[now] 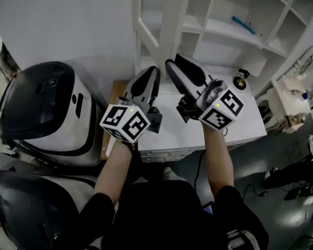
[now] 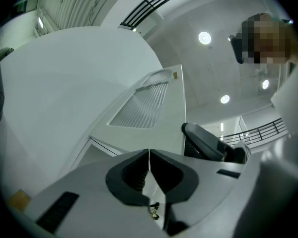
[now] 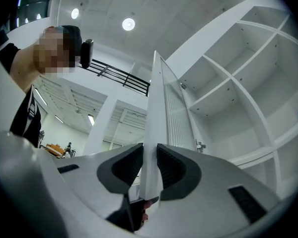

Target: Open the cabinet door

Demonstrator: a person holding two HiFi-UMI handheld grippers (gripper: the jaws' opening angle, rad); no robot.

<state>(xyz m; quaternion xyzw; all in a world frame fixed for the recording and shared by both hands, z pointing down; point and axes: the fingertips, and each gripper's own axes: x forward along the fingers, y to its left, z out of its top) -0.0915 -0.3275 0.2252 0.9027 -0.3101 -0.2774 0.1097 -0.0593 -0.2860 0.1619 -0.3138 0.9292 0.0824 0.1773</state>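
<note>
The white cabinet door (image 1: pixel 167 27) with a ribbed glass panel (image 1: pixel 147 9) stands swung out from the open shelves (image 1: pixel 235 14), edge-on to me. My right gripper (image 1: pixel 178 62) reaches up to its lower edge. In the right gripper view the door's edge (image 3: pixel 150 133) runs between the jaws of the right gripper (image 3: pixel 150 150), and both pads seem to touch it. My left gripper (image 1: pixel 152 72) hangs just left of the door; its jaws are shut with the tips meeting and nothing between them (image 2: pixel 149 152). From there the door's panel (image 2: pixel 139 105) shows ahead, beside the right gripper (image 2: pixel 208 143).
A white counter (image 1: pixel 245 126) lies under the cabinet, with a small brass piece (image 1: pixel 240 80) on it. A blue item (image 1: pixel 243 25) rests on an upper shelf. Two large black-and-white machines (image 1: pixel 47 108) crowd the left side. Cables and equipment (image 1: pixel 297 186) lie on the floor at right.
</note>
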